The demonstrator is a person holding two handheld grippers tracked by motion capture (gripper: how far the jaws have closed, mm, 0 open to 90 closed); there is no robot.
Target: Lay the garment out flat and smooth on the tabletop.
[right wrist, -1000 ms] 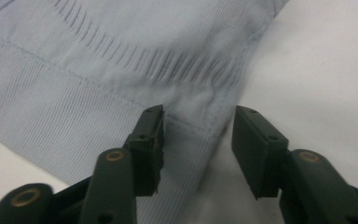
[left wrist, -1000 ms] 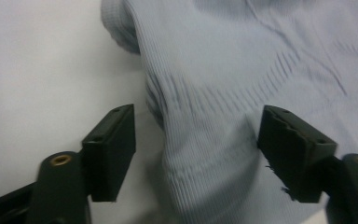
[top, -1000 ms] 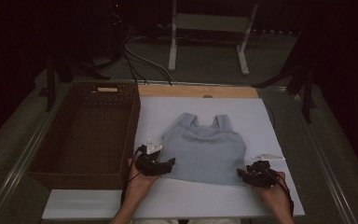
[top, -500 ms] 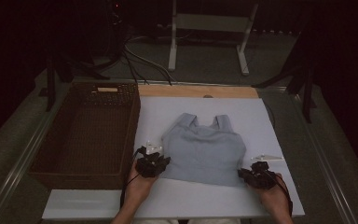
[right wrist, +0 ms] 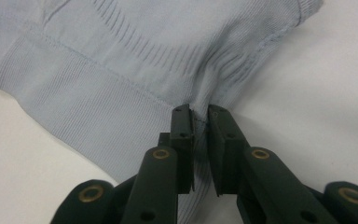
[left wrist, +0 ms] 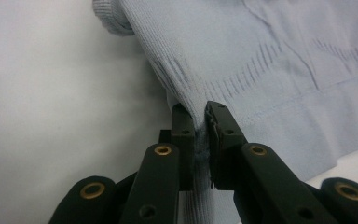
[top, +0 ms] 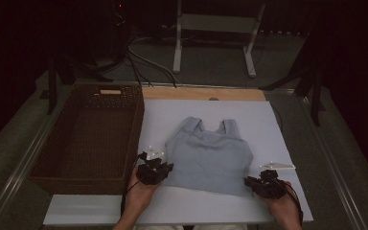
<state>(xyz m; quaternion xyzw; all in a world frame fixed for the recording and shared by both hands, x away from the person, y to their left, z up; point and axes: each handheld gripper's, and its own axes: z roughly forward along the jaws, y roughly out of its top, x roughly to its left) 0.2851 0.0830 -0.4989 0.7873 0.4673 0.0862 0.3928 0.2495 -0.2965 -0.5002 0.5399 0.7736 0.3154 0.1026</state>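
Between the jaws of the left gripper (left wrist: 201, 122), a pinch of the light blue knit top (left wrist: 279, 60) is clamped: the jaws have just been closing and now stand almost together, with a fold of ribbed hem fabric squeezed in the narrow slot between the pads. The right gripper (right wrist: 200, 122) is the same, jaws nearly together on a bunched pleat of the hem, the cloth puckering into creases that fan out from the grip. From the high view, the left gripper (top: 154, 168) sits at the near left corner of the top (top: 208, 155) and the right gripper (top: 263, 184) at the near right corner, each held by a hand coming in from the near edge. Judgement: gripping both bottom corners at once gives control of the whole hem width, which suits lifting or folding the garment without it skewing. The top lies flat on the white table surface (top: 278, 124), straps pointing away from the person, roughly centred. A brown wicker basket (top: 48, 158) stands just beside the white surface on the left, probably the destination.
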